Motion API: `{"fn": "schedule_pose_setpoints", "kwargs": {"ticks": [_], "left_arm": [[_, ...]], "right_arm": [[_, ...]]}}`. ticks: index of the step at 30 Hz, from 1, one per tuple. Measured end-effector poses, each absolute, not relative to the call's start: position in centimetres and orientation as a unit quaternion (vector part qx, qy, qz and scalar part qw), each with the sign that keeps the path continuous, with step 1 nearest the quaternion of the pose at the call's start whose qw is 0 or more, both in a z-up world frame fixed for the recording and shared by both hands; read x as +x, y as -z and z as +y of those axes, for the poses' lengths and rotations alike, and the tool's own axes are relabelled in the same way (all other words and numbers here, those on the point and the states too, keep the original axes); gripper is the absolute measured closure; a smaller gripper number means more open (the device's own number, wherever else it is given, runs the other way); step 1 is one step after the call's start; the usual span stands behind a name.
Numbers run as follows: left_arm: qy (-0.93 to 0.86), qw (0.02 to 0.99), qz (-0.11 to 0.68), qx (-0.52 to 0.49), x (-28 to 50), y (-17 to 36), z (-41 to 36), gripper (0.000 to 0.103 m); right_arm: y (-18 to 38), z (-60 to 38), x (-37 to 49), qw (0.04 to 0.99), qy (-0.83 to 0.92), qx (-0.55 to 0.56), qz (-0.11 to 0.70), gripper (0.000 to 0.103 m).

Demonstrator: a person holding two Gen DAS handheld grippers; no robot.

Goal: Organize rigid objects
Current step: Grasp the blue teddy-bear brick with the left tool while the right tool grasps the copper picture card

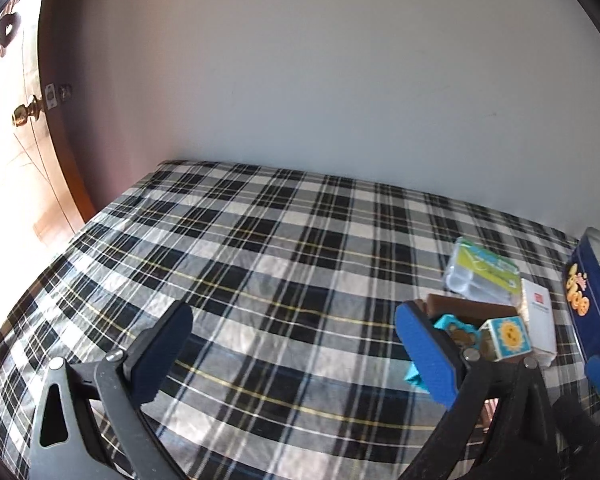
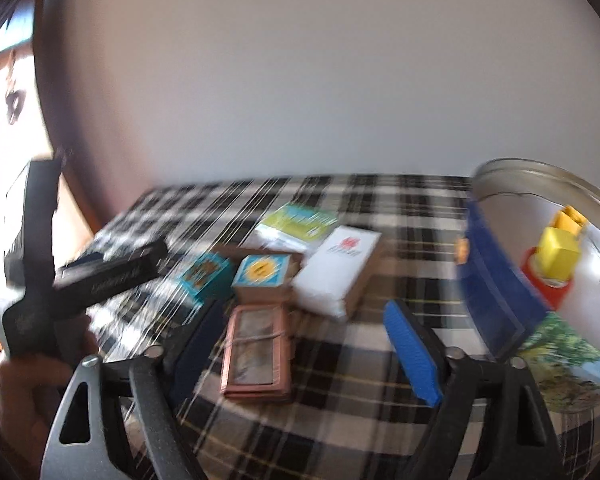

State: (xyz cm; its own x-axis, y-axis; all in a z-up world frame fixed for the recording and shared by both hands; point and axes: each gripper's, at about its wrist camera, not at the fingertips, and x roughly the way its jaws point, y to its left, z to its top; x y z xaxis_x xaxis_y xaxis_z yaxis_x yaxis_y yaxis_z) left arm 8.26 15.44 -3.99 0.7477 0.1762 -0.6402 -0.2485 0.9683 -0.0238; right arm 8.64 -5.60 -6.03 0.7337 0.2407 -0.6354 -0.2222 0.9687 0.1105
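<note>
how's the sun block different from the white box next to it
The sun block is a small cube with a blue face and a yellow sun; the white box is larger, flatter and plain white with a red logo. The sun block sits on top of other items, while the white box lies on the plaid cloth. Both are rigid, boxy, and outside the blue tin.

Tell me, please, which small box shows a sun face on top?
The sun box, between the teal box and white box; neither shows a sun.
</note>
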Motion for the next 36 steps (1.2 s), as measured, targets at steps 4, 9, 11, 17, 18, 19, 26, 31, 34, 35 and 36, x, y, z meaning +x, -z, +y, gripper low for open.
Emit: {"fn": "schedule_pose_setpoints", "kwargs": {"ticks": [4,9,11,17,18,19,26,31,34,35,36], "left_arm": [[-0.116,0.933,0.339,-0.034,8.5,4.1,15.3,0.001],[-0.093,0.934,0.344,-0.017,8.7,4.3,14.5,0.001],[-0.082,0.933,0.35,-0.012,8.8,4.5,14.2,0.001],[-0.036,0.931,0.362,-0.016,8.9,4.7,13.2,0.001],[-0.029,0.931,0.364,-0.014,8.9,4.7,13.0,0.001],[-0.022,0.931,0.365,-0.011,8.9,4.7,12.8,0.001],[0.021,0.929,0.37,0.001,8.9,4.8,11.0,0.001],[0.053,0.916,0.398,-0.017,9.9,5.5,10.0,0.019],[0.065,0.899,0.431,-0.034,11.2,6.5,9.6,0.034],[0.063,0.898,0.435,-0.032,11.4,6.6,9.4,0.034],[0.063,0.898,0.433,-0.03,11.5,6.5,9.2,0.036]], "right_arm": [[7.2,-2.9,9.1,0.914,-0.143,-0.028,0.379,0.029],[8.9,-0.8,10.0,0.888,-0.152,-0.051,0.432,0.035],[9.4,-0.2,10.3,0.88,-0.149,-0.061,0.446,0.04],[9.1,-0.4,10.0,0.882,-0.149,-0.064,0.443,0.054],[8.9,-0.6,9.9,0.881,-0.15,-0.065,0.443,0.054],[8.9,-0.9,9.8,0.881,-0.153,-0.065,0.443,0.054],[6.5,-5.2,8.5,0.913,-0.142,-0.035,0.38,0.054],[4.7,-7.3,7.7,0.944,-0.101,-0.066,0.308,0.054],[4.2,-7.7,8.0,0.949,-0.09,-0.069,0.295,0.054],[4.2,-7.8,7.9,0.948,-0.091,-0.065,0.298,0.054],[4.2,-7.9,8.1,0.947,-0.094,-0.058,0.301,0.054]]}}
